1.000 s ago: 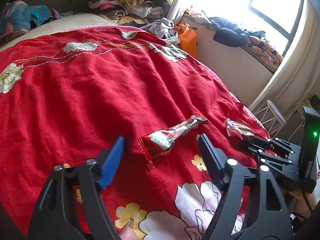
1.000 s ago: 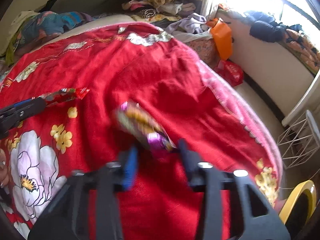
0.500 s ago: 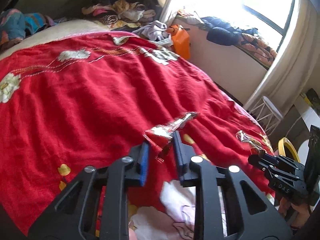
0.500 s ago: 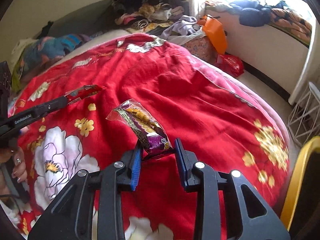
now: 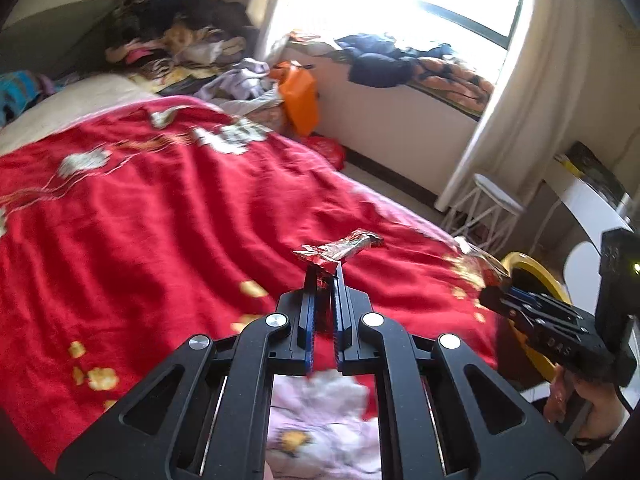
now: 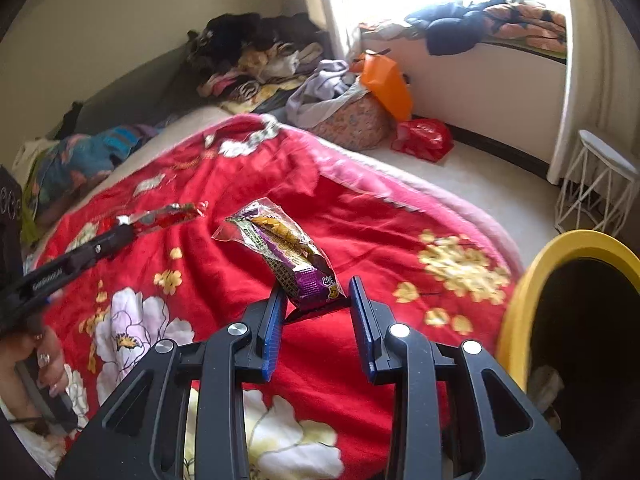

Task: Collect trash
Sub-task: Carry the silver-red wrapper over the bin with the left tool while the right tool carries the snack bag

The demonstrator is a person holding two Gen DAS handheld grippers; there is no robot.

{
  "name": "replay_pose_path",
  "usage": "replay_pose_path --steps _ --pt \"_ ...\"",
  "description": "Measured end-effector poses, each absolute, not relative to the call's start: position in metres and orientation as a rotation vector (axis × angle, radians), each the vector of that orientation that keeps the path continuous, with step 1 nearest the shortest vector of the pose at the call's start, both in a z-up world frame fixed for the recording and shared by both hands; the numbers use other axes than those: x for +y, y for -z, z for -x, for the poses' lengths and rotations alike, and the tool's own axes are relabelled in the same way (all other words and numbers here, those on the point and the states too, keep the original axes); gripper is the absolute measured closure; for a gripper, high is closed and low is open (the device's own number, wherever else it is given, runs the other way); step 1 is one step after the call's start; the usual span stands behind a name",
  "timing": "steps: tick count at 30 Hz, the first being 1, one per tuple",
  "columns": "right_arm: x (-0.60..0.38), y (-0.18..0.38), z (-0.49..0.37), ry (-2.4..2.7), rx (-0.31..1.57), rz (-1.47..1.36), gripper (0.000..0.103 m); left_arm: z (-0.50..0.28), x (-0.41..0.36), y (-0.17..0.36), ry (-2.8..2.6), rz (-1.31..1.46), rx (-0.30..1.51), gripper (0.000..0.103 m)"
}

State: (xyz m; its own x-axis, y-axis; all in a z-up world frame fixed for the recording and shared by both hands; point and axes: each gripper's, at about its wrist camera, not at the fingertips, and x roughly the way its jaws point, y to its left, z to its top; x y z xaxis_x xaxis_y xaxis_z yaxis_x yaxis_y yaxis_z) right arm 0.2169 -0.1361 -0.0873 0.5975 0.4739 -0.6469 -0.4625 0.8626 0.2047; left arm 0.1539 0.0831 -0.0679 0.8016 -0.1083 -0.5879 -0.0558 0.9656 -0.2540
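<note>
My left gripper (image 5: 325,276) is shut on one end of a red and silver foil wrapper (image 5: 340,249) and holds it above the red bedspread (image 5: 160,220). The wrapper also shows in the right wrist view (image 6: 164,216). My right gripper (image 6: 318,292) is shut on the near end of a purple and yellow snack wrapper (image 6: 284,248), lifted off the bed. That wrapper shows small in the left wrist view (image 5: 486,266). A yellow-rimmed bin (image 6: 532,276) stands just right of my right gripper, dark inside.
Piles of clothes (image 6: 256,56) lie at the bed's far end. An orange bag (image 6: 386,80) and a red bag (image 6: 424,138) sit on the floor by the window wall. A white wire stool (image 6: 600,188) stands near the curtain.
Both grippers closed on their wrappers and lifted them off the bed. Both moved right, toward the bed's edge; the yellow bin has come into the right wrist view.
</note>
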Motion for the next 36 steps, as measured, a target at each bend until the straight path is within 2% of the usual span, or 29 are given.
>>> replay_pose_path --steps 36 --pt "-0.310 0.080 -0.193 -0.199 0.699 -0.205 0.073 -0.154 -0.060 0.049 0.331 0.122 0.634 0.099"
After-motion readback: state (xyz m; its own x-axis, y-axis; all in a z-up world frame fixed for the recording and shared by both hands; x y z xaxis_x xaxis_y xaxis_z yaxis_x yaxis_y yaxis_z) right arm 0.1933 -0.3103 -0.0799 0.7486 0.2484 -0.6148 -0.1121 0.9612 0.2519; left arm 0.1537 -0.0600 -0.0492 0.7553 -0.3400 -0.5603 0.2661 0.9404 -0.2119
